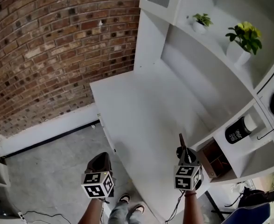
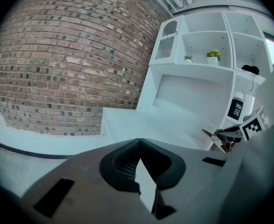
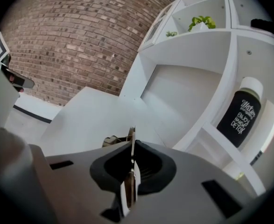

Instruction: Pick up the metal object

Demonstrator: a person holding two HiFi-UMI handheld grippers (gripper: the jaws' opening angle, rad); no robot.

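Observation:
My right gripper (image 1: 182,149) is shut on a thin, flat metal object (image 1: 180,141) that sticks out beyond its tips, a little above the near right part of the white desk (image 1: 146,111). In the right gripper view the metal object (image 3: 131,134) stands edge-on between the jaws of that gripper (image 3: 131,146), with a brownish part showing just left of it. My left gripper (image 1: 101,161) hangs off the desk's left edge over the grey floor. Its jaws (image 2: 138,143) meet at the tips with nothing between them. From there the right gripper (image 2: 230,134) shows at the far right.
A black bottle (image 1: 238,130) with a white cap stands in a shelf compartment right of the desk. Below it is a brown box (image 1: 215,160). Two potted plants (image 1: 243,36) sit on the upper shelf. A brick wall (image 1: 57,45) runs along the left.

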